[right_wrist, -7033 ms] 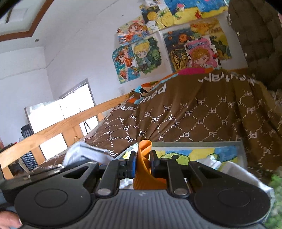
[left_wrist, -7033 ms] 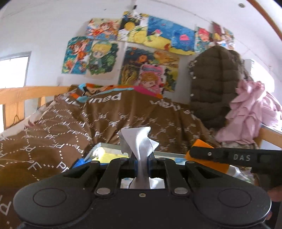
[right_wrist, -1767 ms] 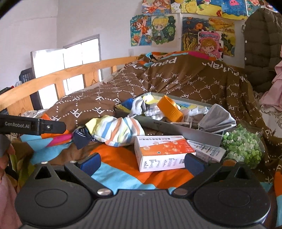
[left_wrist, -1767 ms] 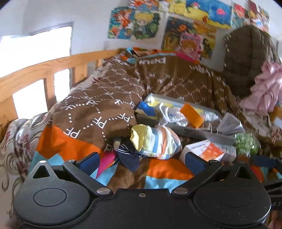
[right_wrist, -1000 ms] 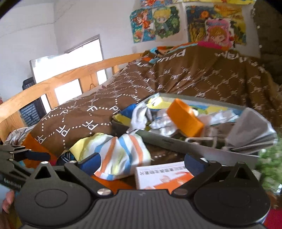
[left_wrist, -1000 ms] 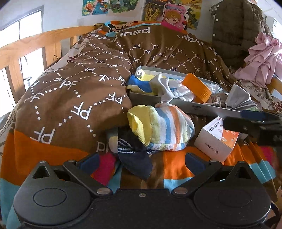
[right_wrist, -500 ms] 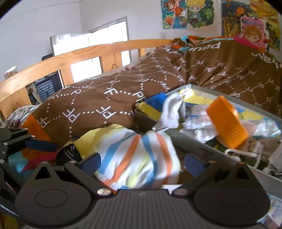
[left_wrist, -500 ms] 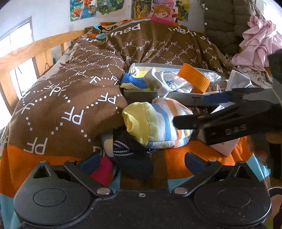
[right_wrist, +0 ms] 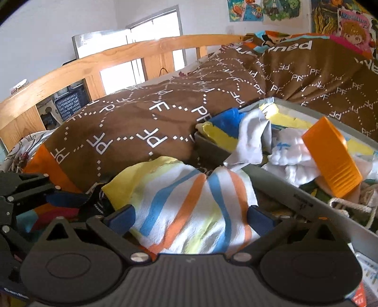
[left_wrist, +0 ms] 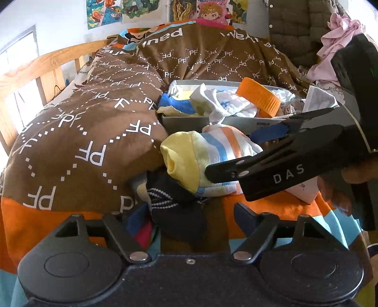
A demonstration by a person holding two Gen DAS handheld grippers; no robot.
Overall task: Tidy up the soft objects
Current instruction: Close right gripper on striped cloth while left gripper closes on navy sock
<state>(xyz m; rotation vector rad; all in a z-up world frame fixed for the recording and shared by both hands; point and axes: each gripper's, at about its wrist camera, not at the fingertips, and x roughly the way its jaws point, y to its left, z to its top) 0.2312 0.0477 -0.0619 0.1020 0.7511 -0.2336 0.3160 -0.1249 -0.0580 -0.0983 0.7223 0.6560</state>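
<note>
My right gripper (right_wrist: 190, 218), jaws apart, straddles the soft, light striped yellow-orange-blue cloth bundle (right_wrist: 186, 200); I'd pinch its bunched middle. My left gripper (left_wrist: 189, 218) gapes too.

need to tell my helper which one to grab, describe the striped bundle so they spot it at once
On the brown quilt, just before the grey tray, lies the striped bundle. It alone has blue, orange and yellow stripes; the sock beside it is dark.

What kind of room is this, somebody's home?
Most likely a bedroom, perhaps a child's: a bed with a wooden rail and brown blanket, cartoon posters on the wall, and a jacket hanging nearby.
</note>
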